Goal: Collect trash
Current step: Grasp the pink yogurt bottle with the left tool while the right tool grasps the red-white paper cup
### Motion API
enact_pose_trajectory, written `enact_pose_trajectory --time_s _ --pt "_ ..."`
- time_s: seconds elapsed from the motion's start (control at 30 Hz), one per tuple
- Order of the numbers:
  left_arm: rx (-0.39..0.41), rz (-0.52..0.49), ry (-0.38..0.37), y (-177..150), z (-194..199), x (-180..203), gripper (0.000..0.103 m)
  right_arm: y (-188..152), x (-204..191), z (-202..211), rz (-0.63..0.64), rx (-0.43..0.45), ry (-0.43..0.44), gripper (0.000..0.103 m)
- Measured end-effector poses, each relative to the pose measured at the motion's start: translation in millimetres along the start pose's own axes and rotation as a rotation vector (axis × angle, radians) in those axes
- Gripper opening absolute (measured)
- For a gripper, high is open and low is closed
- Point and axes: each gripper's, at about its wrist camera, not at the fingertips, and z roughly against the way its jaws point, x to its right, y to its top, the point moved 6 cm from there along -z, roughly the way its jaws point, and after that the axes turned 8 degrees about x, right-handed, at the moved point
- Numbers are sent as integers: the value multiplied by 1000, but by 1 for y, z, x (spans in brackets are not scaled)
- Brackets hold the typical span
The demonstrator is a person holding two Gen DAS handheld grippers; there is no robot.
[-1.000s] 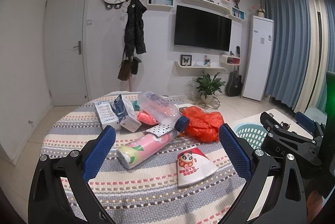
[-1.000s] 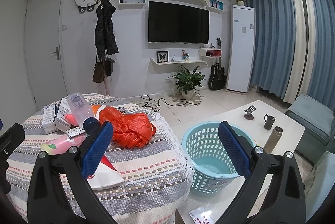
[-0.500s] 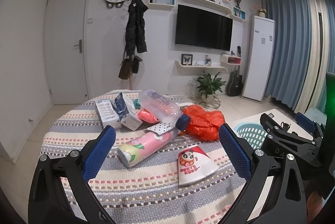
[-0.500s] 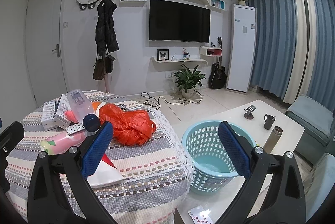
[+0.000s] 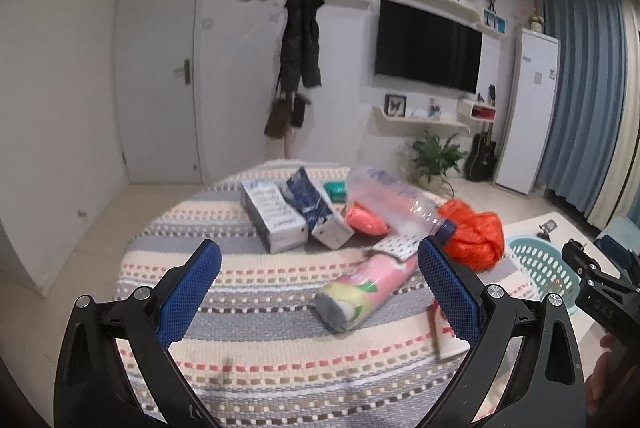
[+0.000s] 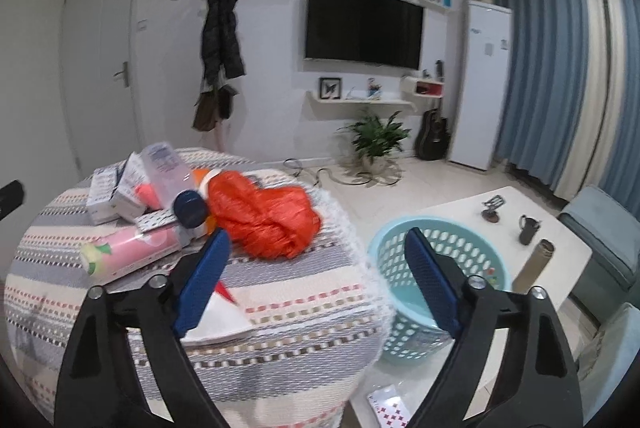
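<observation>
Trash lies on a round table with a striped cloth (image 5: 248, 332): a pink tube (image 5: 368, 288), a clear plastic bottle with a blue cap (image 5: 396, 199), two cartons (image 5: 276, 216), an orange bag (image 5: 474, 234) and a paper cone (image 6: 218, 320). My left gripper (image 5: 318, 292) is open and empty, above the cloth just before the pink tube. My right gripper (image 6: 316, 280) is open and empty at the table's right edge, near the orange bag (image 6: 266, 220). A light blue basket (image 6: 440, 276) stands on the floor right of the table.
A low white table (image 6: 556, 244) with a mug, a flask and a small stand sits beyond the basket. A grey seat (image 6: 608, 240) is at the far right. A card packet (image 6: 386, 404) lies on the floor. My right gripper shows in the left wrist view (image 5: 600, 292).
My left gripper has swung left and closer to the table; the pile now sits right of centre. My right gripper has moved slightly nearer the orange bag. Both stay open.
</observation>
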Motion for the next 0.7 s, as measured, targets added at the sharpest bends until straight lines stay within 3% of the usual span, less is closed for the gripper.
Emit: enact_pose_trajectory --time_s 0.13,0.27,0.53,0.7 --pt "-45 -4 -44 1 -21 3 95 1 -16 -12 14 -24 61 71" --pt "-80 -42 -91 -1 -38 13 95 4 -29 -25 -6 -65 171 71" --pt "-209 -33 -121 -25 -91 13 95 -31 -46 -54 -3 -205 238 71" --pt "-288 -57 -146 -43 -116 18 95 -53 -58 -69 7 -305 323 75"
